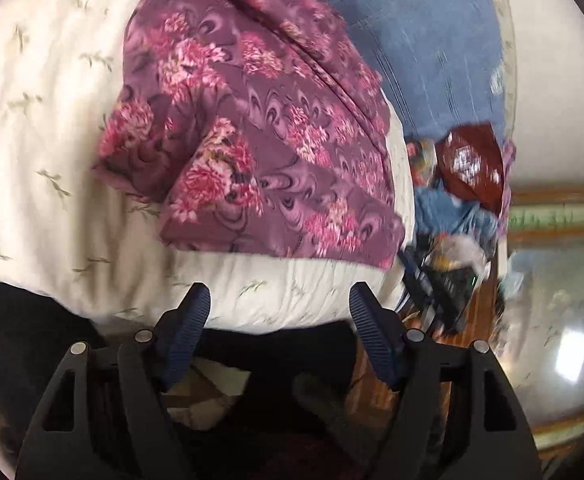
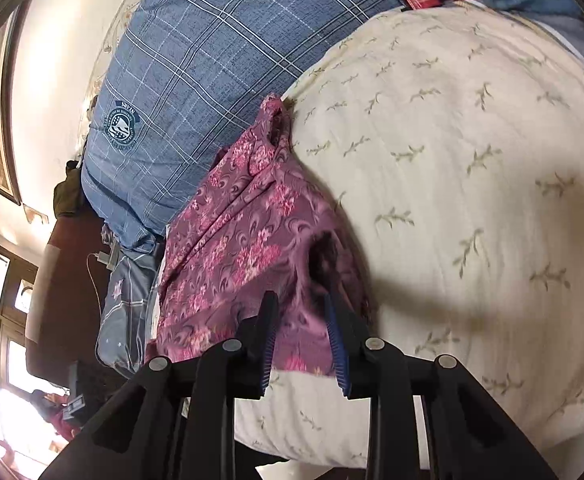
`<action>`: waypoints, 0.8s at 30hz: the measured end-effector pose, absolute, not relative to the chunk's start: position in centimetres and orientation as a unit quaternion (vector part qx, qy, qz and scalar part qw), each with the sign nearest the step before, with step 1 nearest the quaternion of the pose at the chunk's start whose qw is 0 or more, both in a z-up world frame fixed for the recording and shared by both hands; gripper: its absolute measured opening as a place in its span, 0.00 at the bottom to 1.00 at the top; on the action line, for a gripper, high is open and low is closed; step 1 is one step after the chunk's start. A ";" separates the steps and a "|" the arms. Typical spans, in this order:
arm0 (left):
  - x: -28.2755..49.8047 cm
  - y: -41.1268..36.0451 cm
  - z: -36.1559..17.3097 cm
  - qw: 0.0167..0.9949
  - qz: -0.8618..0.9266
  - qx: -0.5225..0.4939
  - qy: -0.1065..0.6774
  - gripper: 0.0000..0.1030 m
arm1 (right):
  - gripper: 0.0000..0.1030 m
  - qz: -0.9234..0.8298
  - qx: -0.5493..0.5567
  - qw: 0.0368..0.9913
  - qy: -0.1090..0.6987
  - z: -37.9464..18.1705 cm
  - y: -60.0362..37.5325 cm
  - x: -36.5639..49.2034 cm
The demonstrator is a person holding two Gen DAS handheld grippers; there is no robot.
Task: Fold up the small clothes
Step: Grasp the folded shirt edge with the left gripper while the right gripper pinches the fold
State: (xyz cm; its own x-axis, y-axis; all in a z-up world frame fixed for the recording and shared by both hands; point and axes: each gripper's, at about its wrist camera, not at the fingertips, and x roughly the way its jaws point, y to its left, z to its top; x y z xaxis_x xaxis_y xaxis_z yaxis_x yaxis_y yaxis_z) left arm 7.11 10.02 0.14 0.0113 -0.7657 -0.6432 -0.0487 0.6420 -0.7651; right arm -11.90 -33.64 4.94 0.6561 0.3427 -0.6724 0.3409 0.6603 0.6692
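1. Floral purple garment [image 1: 251, 136] lies bunched on the cream leaf-print bed cover [image 1: 43, 128] – partly folded over itself, w/ loose folds and a rumpled edge.
2. Blue plaid pillow [image 2: 195, 80] sits just beside the garment, touching its far edge; a round logo shows on the pillow's lower corner in the right wrist view.
3. Left gripper [image 1: 279, 300] hovers near the garment's near edge, above the bed cover's rim. Fingers [image 1: 189, 328] spread wide, nothing between them, clear of the cloth.
4. Right gripper [image 2: 302, 312] is at the garment's [image 2: 243, 240] near end. Fingers [image 2: 338, 344] are partway apart w/ cloth lying between and under them – can't tell if they actually pinch it; motion blur there.
5. Beyond the garment, past the bed's side edge, a heap of clutter [image 1: 464, 172] – red-brown packet, blue fabric, dark items – blurred, not identifiable in detail.
6. Charger cable [image 2: 97, 264] lies beside the pillow, on the side away from the garment.
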 end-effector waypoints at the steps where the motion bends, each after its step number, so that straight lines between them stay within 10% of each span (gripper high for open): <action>1: 7.2 9.9 0.1 0.636 -0.278 -0.329 0.641 0.70 | 0.27 0.000 0.414 0.810 0.415 4.9 -33.6 -12.1; 16: 9.6 10.3 -1.2 0.646 -0.221 -0.385 0.622 0.70 | 0.41 0.008 0.422 0.802 0.423 2.3 -32.8 -12.7; 19: 9.8 10.2 -1.8 0.643 -0.207 -0.383 0.630 0.68 | 0.16 0.006 0.372 0.819 0.437 3.1 -31.6 -12.2; 23: 9.9 10.7 -0.9 0.671 -0.208 -0.363 0.612 0.07 | 0.07 0.024 0.330 0.840 0.430 5.0 -30.6 -12.7; 24: 10.0 10.9 0.0 0.690 -0.201 -0.346 0.603 0.06 | 0.07 0.028 0.329 0.844 0.422 5.5 -30.5 -13.0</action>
State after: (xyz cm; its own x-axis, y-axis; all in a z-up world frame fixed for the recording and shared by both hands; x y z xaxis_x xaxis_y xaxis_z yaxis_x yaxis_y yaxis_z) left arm 9.96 10.90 -0.05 0.1927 -0.6950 -0.6927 -0.1388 0.6796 -0.7204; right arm -13.00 -30.50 5.53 0.6421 0.3258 -0.6940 0.2296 0.7820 0.5795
